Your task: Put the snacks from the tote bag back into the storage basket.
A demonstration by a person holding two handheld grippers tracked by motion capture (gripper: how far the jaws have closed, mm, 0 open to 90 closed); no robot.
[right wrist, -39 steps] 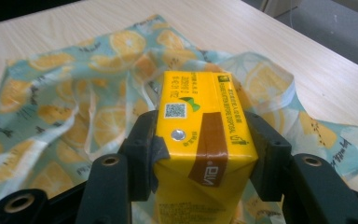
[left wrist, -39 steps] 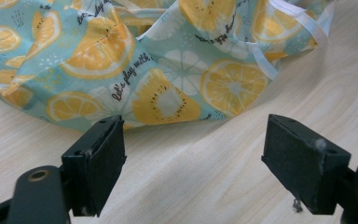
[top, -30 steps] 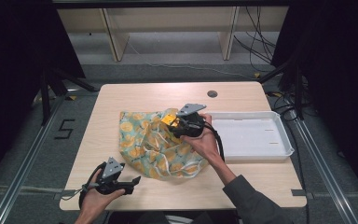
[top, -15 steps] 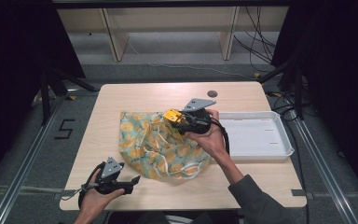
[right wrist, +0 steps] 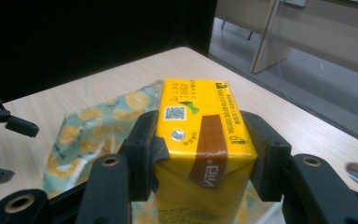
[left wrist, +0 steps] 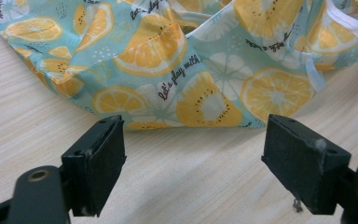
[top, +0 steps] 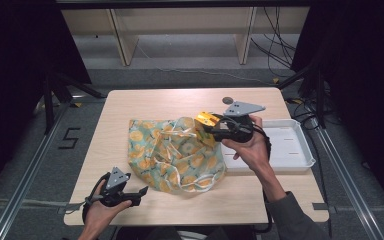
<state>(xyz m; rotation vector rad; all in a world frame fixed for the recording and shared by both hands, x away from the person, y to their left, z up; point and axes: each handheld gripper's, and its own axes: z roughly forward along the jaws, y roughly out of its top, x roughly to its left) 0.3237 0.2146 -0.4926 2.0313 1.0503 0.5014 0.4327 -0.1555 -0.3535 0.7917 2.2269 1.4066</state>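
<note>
The right gripper (right wrist: 200, 149) clamps a yellow juice carton (right wrist: 200, 140) above the citrus-print cloth bag (top: 175, 155). The left gripper (left wrist: 196, 163) rests wide open and empty on the table (top: 145, 105), just beside the bag.

The table (top: 145, 102) is light wood with rounded corners. A lemon-print bag (top: 175, 155) lies crumpled near its centre, white cords trailing toward 5 o'clock. A white tray (top: 290, 145) sits at 3 o'clock, touching the bag's right edge. A small dark disc (top: 227, 100) sits toward 1 o'clock, near the far edge. The wood at 9 and 11 o'clock is bare.
</note>
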